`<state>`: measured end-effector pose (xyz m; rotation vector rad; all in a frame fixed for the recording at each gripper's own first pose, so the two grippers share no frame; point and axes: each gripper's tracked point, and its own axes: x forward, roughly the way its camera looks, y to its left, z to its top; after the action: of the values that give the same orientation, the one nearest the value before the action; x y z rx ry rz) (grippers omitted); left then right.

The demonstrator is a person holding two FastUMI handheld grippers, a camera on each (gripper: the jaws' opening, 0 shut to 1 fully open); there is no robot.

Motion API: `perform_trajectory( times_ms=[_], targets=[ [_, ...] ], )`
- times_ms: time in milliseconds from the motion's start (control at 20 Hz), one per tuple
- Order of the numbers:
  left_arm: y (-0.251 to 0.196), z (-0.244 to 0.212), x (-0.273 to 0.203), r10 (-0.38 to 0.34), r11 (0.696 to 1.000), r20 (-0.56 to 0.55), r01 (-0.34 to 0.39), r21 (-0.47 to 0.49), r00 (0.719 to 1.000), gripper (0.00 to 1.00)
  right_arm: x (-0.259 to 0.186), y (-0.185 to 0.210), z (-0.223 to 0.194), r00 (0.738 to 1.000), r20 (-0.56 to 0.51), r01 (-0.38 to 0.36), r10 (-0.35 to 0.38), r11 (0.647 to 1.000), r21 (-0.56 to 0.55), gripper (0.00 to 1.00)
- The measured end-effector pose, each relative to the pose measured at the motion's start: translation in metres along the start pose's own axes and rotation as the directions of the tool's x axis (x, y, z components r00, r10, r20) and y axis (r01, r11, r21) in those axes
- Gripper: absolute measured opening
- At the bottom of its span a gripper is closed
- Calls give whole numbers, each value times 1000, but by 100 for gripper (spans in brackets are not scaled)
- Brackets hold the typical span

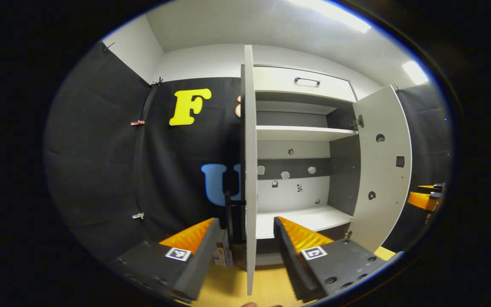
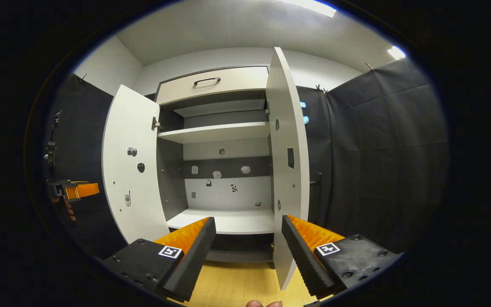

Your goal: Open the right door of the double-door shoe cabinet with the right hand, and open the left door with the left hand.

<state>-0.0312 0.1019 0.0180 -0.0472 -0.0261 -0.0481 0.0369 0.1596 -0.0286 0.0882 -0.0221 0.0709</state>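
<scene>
Shoe cabinet (image 1: 301, 170): both doors swung out, interior exposed. Left door (image 1: 249, 170) is edge-on in the left gripper view, a tall vertical slab, long axis upright, its free edge between the left tool (image 1: 245, 230) fingers; can't tell if either finger touches it. Fingers apart, not clamped. Door's black handle (image 1: 228, 213) sits on its outer face, just beside the left finger.

Right door (image 2: 288, 162) is nearly edge-on in the right gripper view, upright, inner face toward the cabinet; its lower edge sits between the right tool (image 2: 249, 232) fingers, nearer the right one. Fingers apart, nothing gripped.

Count: two doors, two white shelves, one drawer (image 2: 211, 85) on top with one dark handle. Cabinet stands on a wood floor (image 2: 237, 281).
</scene>
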Motion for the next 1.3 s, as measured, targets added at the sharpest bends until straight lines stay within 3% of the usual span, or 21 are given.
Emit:
perform_trajectory(
  times_ms=[50, 150, 450, 750, 1300],
  targets=[
    [-5, -3, 1, -7, 1000, -6, 7, -1, 1000, 91, 1, 0, 0, 1000, 1, 2, -2, 1000, 2, 98],
    [-15, -1, -4, -9, 1000, 9, 10, -11, 1000, 95, 1, -1, 0, 1000, -1, 5, -5, 1000, 8, 98],
    [-52, -8, -13, -31, 999, 29, 30, 24, 999, 95, 4, 1, 1, 1000, 5, 4, -5, 1000, 19, 98],
    [-82, -19, -17, -73, 997, 17, 74, -15, 997, 95, 3, 13, 0, 1000, 4, -21, 21, 1000, 8, 98],
    [-87, -23, -16, -86, 996, 2, 86, 2, 996, 95, 1, 13, 0, 1000, 2, -22, 22, 1000, 8, 98]
  ],
)
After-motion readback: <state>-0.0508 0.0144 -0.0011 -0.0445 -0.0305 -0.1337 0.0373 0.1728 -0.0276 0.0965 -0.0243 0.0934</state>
